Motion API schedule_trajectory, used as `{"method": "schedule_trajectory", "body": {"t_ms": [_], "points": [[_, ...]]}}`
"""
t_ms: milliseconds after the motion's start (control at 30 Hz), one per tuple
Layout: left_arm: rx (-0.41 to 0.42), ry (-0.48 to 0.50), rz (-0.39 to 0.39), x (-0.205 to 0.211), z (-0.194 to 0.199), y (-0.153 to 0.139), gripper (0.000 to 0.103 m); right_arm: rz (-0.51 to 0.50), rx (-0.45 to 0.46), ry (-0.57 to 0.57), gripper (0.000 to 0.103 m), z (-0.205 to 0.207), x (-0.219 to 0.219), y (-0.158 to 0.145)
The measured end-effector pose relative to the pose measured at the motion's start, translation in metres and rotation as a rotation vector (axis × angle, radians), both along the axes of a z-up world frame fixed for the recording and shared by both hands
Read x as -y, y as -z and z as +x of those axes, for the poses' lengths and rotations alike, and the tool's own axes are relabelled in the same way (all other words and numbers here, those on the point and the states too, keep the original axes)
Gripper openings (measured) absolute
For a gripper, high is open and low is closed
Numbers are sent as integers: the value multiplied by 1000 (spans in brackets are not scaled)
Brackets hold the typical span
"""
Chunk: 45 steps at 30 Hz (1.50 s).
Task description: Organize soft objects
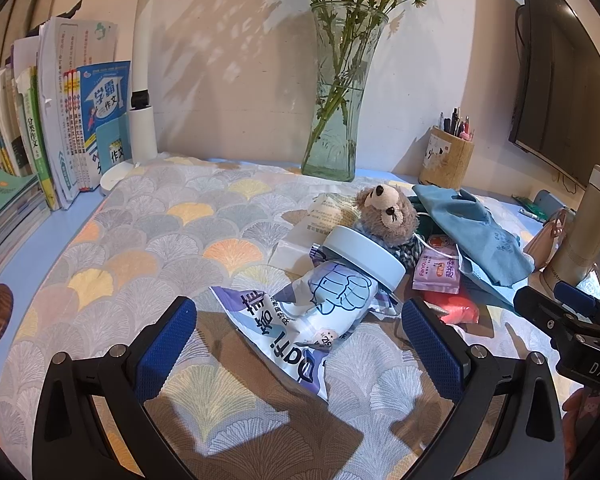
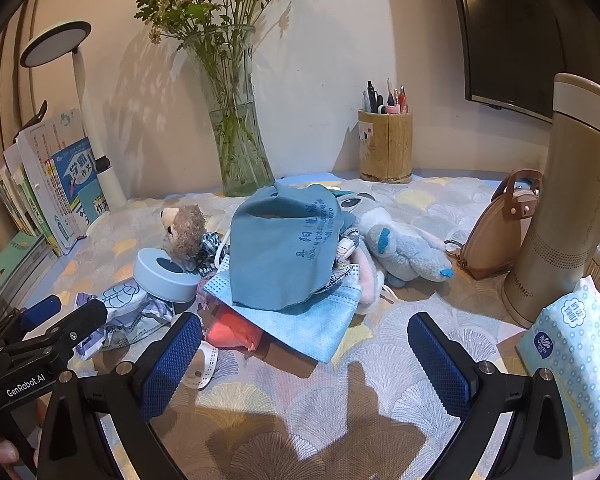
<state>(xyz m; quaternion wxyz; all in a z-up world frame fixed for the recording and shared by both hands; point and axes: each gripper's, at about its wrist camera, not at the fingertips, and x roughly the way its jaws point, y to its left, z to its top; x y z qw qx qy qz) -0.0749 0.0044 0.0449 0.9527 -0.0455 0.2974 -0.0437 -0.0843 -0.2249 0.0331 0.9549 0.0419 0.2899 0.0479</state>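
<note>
A pile of soft things lies on the patterned cloth. A brown plush bear (image 1: 388,212) (image 2: 186,230) leans on a round blue box (image 1: 364,258) (image 2: 164,274). A white and purple soft pack (image 1: 300,320) (image 2: 120,312) lies in front of my open, empty left gripper (image 1: 296,340). A blue cloth (image 2: 288,248) (image 1: 472,224) covers a blue face mask (image 2: 312,328), a red pouch (image 2: 232,332) (image 1: 456,308) and a grey-blue plush toy (image 2: 404,246). My open, empty right gripper (image 2: 304,348) is just short of the mask.
A glass vase with flowers (image 1: 332,120) (image 2: 236,140), a pen holder (image 2: 386,144), a lamp (image 1: 142,120) and books (image 1: 60,128) stand at the back. A tan tumbler (image 2: 556,208), a brown pouch (image 2: 500,228) and a tissue pack (image 2: 576,372) are at the right.
</note>
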Motion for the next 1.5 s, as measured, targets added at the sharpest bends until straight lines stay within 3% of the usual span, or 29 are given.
{"method": "schedule_trajectory", "body": {"t_ms": [200, 333, 500, 600, 800, 833, 933, 1000, 1033, 1067, 1100, 1167, 1233, 1367, 1500], "points": [[-37, 46, 19, -3, -3, -6, 102, 46, -6, -13, 103, -1, 8, -4], [-84, 175, 65, -9, -5, -18, 102, 68, -22, -23, 103, 0, 17, -13], [-126, 265, 146, -8, 7, -27, 102, 7, -112, -85, 103, 40, 16, -48], [-153, 294, 194, -2, 18, -25, 102, -38, -182, -125, 103, 69, 7, -49], [-197, 348, 227, 8, 32, -13, 102, -102, -229, -145, 98, 108, -12, -39], [-201, 354, 233, 11, 34, -12, 96, -120, -241, -139, 97, 113, -14, -37], [-242, 401, 243, 17, 37, -5, 63, -157, -248, -138, 86, 122, -20, -33], [-229, 397, 282, 22, 36, -3, 61, -202, -261, -130, 71, 129, -25, -27], [-224, 407, 286, 23, 34, -2, 45, -214, -271, -129, 62, 132, -26, -25], [-225, 416, 275, 23, 33, -2, 36, -220, -284, -132, 56, 134, -27, -22], [-226, 412, 267, 23, 33, -2, 36, -219, -294, -134, 51, 136, -26, -18], [-219, 403, 252, 21, 32, -3, 32, -218, -290, -150, 25, 135, -25, -15], [-208, 399, 232, 19, 31, -4, 29, -207, -285, -157, 11, 134, -24, -15], [-193, 401, 186, 13, 26, -10, 27, -172, -213, -180, 9, 123, -22, -30], [-161, 391, 165, 10, 19, -23, 27, -137, -103, -211, 9, 100, -23, -68]]}}
